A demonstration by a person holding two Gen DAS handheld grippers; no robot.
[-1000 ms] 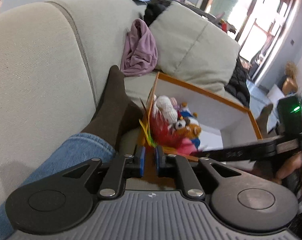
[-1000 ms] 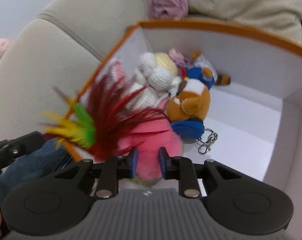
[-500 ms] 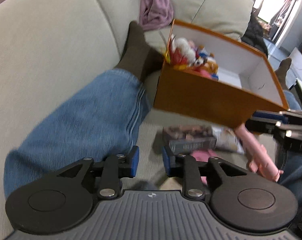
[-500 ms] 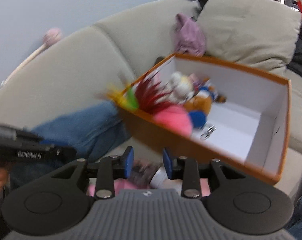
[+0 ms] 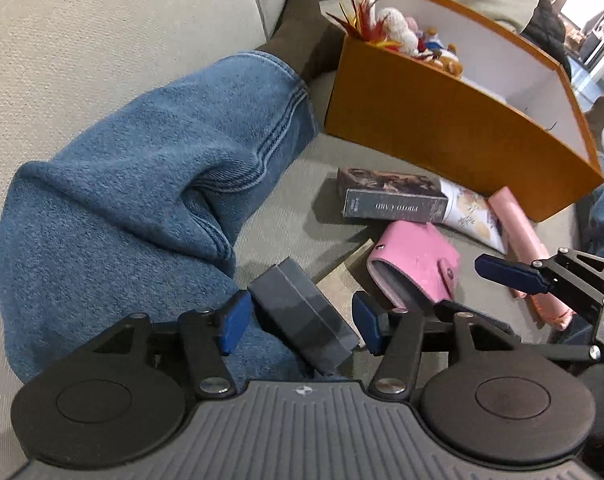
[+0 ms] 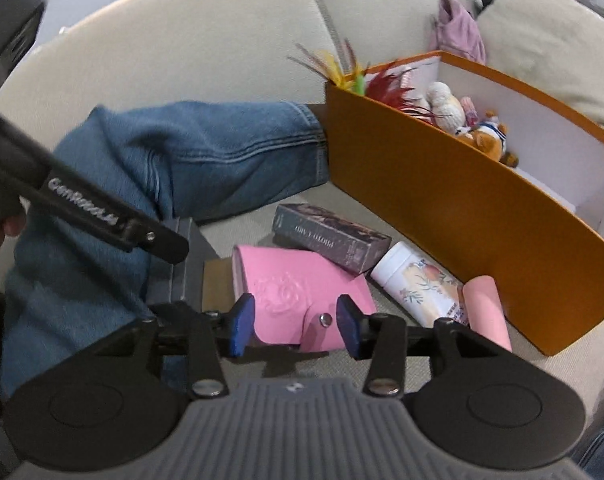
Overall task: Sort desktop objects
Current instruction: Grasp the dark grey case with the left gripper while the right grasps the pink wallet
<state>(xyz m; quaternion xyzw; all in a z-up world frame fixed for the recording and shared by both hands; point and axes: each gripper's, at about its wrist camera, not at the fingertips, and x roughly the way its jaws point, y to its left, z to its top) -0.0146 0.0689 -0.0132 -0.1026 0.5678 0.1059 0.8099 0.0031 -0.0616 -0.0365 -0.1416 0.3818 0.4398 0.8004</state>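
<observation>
**Both grippers poised over the sofa clutter**

The left gripper (image 5: 298, 326) hangs with jaws spread either side of a dark grey box (image 5: 302, 316), whose long axis runs slantwise between them. The right gripper (image 6: 296, 330), likewise agape, straddles the pink wallet (image 6: 302, 292) just beside it. Beyond both sits the orange box (image 6: 441, 200), already holding plush toys (image 6: 461, 120).

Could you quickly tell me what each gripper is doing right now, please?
Left gripper: open, straddling the dark grey box, not closed on it.
Right gripper: open around the pink wallet, not gripping yet.
</observation>
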